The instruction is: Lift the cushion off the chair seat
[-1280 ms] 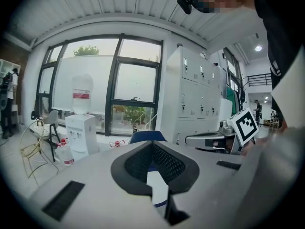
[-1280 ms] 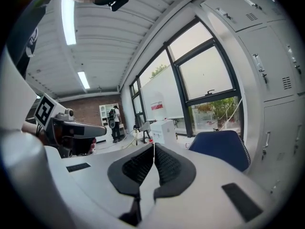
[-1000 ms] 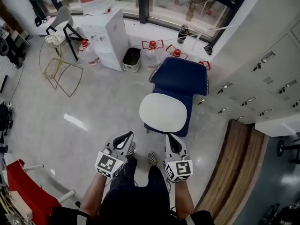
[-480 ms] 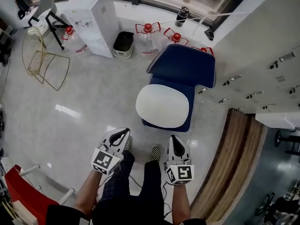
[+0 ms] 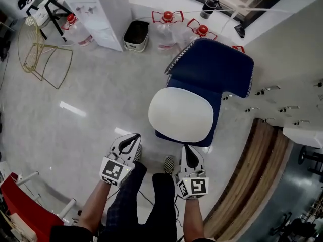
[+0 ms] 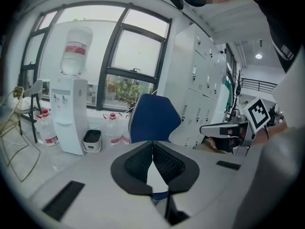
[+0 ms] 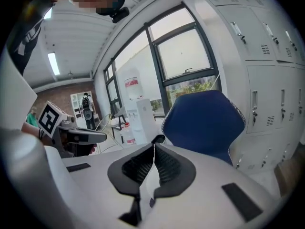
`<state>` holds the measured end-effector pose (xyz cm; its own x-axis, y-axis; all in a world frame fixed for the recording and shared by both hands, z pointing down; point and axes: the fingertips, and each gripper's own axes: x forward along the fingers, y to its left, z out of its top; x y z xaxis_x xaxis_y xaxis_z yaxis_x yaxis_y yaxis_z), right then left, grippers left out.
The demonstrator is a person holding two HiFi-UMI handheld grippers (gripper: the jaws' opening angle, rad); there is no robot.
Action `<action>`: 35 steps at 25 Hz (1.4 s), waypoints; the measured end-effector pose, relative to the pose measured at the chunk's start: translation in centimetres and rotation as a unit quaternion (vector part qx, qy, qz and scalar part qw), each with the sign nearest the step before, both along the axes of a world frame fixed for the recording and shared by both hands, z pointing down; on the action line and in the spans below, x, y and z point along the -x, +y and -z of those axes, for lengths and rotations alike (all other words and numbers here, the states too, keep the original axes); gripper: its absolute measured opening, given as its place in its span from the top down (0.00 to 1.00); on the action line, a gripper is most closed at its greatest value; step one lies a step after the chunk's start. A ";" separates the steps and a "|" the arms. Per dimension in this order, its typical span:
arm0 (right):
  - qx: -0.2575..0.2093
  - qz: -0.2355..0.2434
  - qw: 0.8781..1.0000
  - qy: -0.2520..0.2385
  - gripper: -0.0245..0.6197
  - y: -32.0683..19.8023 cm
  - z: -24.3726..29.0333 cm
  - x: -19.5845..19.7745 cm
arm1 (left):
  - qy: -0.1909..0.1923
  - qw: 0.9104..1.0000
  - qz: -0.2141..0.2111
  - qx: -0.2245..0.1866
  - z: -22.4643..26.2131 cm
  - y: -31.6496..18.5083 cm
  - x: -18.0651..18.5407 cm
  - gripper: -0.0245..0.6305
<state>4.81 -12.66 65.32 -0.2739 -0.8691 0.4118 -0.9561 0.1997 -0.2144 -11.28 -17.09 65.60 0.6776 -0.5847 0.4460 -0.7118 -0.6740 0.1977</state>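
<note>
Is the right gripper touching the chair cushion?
Apart. The right gripper view shows the right gripper shut on nothing, with the chair and cushion well beyond it.

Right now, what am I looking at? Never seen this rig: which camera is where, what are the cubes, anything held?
No robot here: a person stands holding a two-jaw gripper in each hand. The marker cubes are part of the grippers. The top-down picture is from a head camera: the left gripper and right gripper sit low in the frame. The other two pictures come from a camera on each gripper, looking along its jaws. Both pairs of jaws are shut with nothing between them. Ahead stands a blue chair with a white cushion on its seat, not yet touched. Behind it: water bottles, a bin and a water dispenser.
</note>
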 end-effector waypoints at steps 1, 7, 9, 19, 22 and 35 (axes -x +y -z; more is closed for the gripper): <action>0.002 0.000 1.000 0.000 0.92 -0.3 -1.0 -0.1 | 0.001 1.000 0.003 0.004 -1.0 -0.3 0.0 0.94; 0.021 -0.003 1.000 0.004 0.92 -1.7 -7.0 -0.8 | 0.011 1.000 0.007 0.026 -6.9 -1.6 -0.2 0.94; 0.026 -0.001 1.000 0.002 0.92 -2.1 -8.7 -1.0 | 0.010 0.999 0.008 0.032 -8.8 -1.9 -0.3 0.94; 0.046 0.002 0.999 0.004 0.92 -3.7 -16.3 -1.6 | 0.020 0.998 0.006 0.064 -16.7 -3.6 -1.2 0.94; 0.053 0.008 0.998 0.018 0.92 -3.9 -18.0 -1.8 | 0.020 0.997 0.008 0.074 -18.5 -4.4 -1.6 0.94; 0.088 0.005 0.996 0.018 0.92 -4.1 -21.8 -2.8 | 0.019 0.985 0.028 0.172 -27.5 -6.3 -2.8 0.93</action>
